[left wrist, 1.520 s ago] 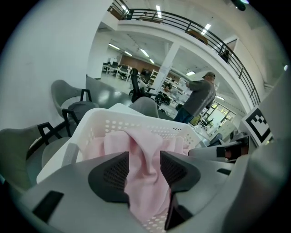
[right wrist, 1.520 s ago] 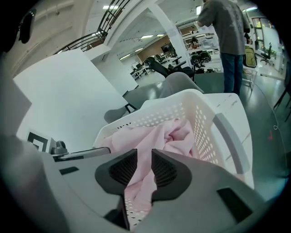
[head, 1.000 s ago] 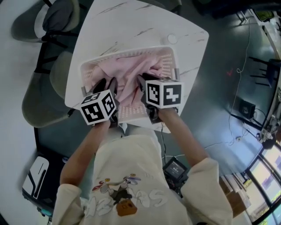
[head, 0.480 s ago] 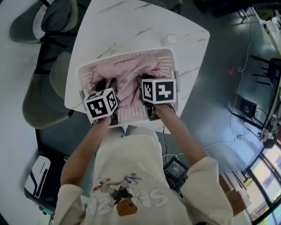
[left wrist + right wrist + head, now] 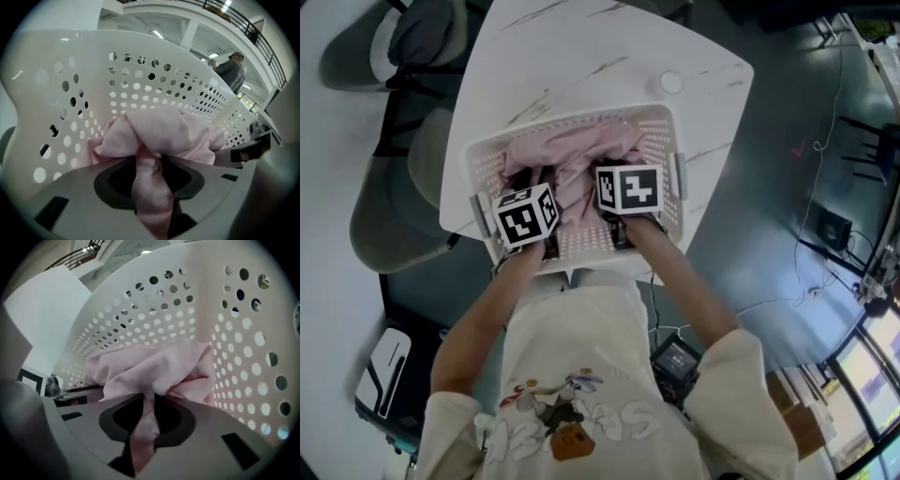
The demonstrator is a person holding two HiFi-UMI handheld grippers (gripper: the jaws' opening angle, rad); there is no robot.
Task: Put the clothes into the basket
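A pink garment (image 5: 572,155) lies bunched inside the white perforated basket (image 5: 667,141) on the marble table. Both grippers reach down into the basket from its near side. My left gripper (image 5: 530,185) is shut on a thick fold of the pink garment (image 5: 152,140), which runs back between its jaws. My right gripper (image 5: 609,180) is shut on a thinner fold of the same garment (image 5: 154,366). In both gripper views the cloth is heaped against the basket's far wall (image 5: 154,70), and the right side wall (image 5: 243,333) stands close to my right gripper.
The basket stands at the near edge of the white marble table (image 5: 581,47). A small round white object (image 5: 671,82) lies on the table beyond the basket. Chairs (image 5: 403,178) stand to the left. A person (image 5: 232,70) stands in the background of the left gripper view.
Both grippers have moved forward and lower into the basket with the pink garment, which now sits more gathered toward the far wall.
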